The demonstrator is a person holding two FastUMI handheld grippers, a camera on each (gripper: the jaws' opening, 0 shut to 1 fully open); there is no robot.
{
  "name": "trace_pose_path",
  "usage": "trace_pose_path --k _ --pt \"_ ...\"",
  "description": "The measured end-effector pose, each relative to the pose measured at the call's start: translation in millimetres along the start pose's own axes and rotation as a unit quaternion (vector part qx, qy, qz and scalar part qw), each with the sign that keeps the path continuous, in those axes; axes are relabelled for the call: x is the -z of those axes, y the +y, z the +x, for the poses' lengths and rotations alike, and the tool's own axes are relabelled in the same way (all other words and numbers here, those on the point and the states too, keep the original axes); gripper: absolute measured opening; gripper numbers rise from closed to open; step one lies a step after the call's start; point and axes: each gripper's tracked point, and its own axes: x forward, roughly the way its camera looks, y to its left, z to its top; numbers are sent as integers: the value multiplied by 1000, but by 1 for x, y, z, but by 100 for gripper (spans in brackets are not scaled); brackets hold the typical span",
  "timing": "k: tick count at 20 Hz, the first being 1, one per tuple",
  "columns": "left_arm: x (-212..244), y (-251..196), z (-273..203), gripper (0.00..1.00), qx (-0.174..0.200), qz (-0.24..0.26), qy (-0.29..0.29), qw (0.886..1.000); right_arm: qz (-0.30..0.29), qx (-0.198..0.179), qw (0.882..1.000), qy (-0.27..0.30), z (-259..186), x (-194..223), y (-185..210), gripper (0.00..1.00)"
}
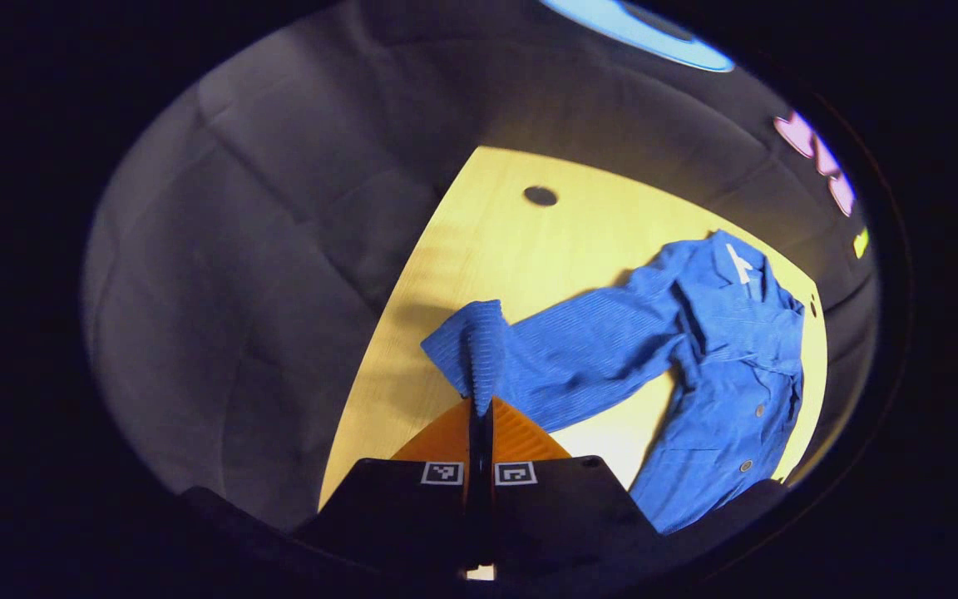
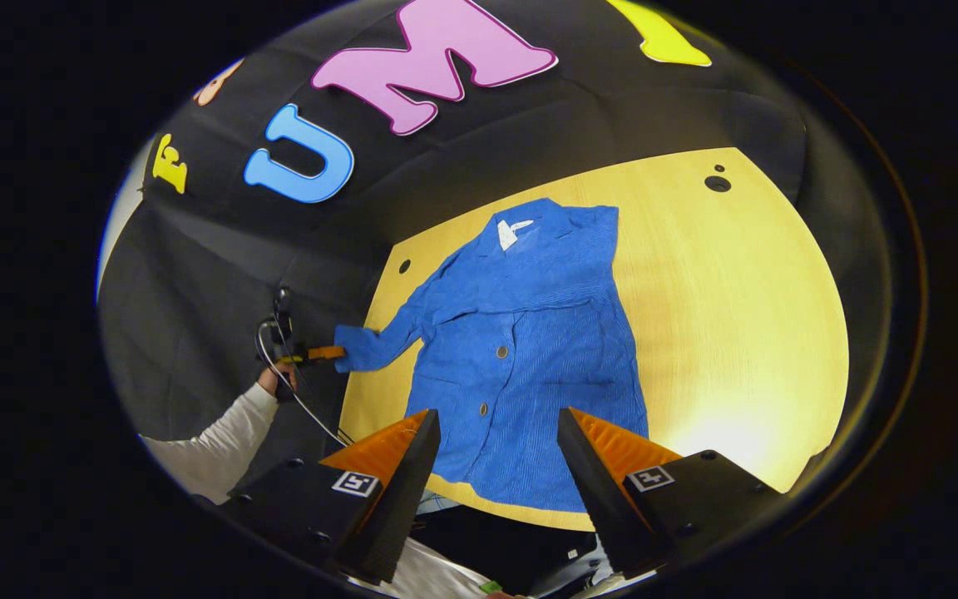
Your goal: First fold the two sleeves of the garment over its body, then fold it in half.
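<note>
A blue corduroy jacket (image 2: 529, 333) lies front up on the yellow wooden table (image 2: 737, 316), collar toward the far wall. Its right-hand sleeve lies folded over the body. The other sleeve (image 1: 579, 349) stretches out past the table's left edge, and my left gripper (image 1: 479, 403) is shut on its cuff (image 1: 471, 345), lifted off the table. From the right gripper view the left gripper (image 2: 325, 353) shows at the table's left edge, held by a hand in a white sleeve. My right gripper (image 2: 496, 433) hangs open above the jacket's hem (image 2: 520, 491), holding nothing.
Black cloth walls (image 1: 263, 208) enclose the table on all sides. Small dark holes (image 2: 718, 183) mark the tabletop near its corners. Bare wood lies to the right of the jacket. A cable (image 2: 292, 391) trails from the left gripper.
</note>
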Motion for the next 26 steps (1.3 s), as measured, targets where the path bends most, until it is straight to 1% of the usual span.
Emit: trace_pose_path --k 1,2,4,7,10,12,13,15,16,17,19,20,22,23,26 --pt "-17 -17 -11 0 7 16 -19 1000 -1 -5 1000 3 -4 0 -1 92" --pt "-33 -40 -21 0 23 21 -36 999 -1 -10 1000 2 -9 -3 -3 92" --pt "-61 -101 -46 0 61 27 -54 996 -3 -11 1000 -3 -16 -10 -14 92" --pt "-95 -169 -75 0 78 89 -86 989 -14 -7 1000 -14 -35 -17 -34 92" --pt "-113 -263 -95 0 121 129 -98 979 -11 -11 1000 -20 -54 -18 -55 92" --pt "-119 -328 -94 0 142 150 -99 973 -12 -4 1000 -22 -62 -19 -75 92" --pt "-122 -357 -84 0 147 161 -94 971 -12 -1 1000 -24 -65 -19 -84 92" --pt "-120 -415 -53 0 146 185 -69 969 -8 9 1000 -25 -65 -19 -103 92" --pt "-114 -443 -34 0 153 186 -47 970 -6 10 1000 -26 -63 -20 -108 92" --pt "-105 -473 -25 0 171 179 -26 969 -7 8 1000 -27 -63 -21 -110 92" --pt "-87 -529 1 0 222 153 -2 963 -5 5 1000 -29 -58 -21 -117 92" --pt "-77 -539 14 0 219 146 11 965 -2 1 1000 -28 -56 -20 -117 92" --pt "-61 -545 44 0 194 149 34 969 9 -7 1000 -27 -49 -17 -121 92" --pt "-54 -551 54 0 188 148 42 970 15 -9 999 -26 -48 -14 -123 92" --pt "-37 -569 70 0 187 138 65 970 28 -9 999 -18 -39 -6 -137 92"
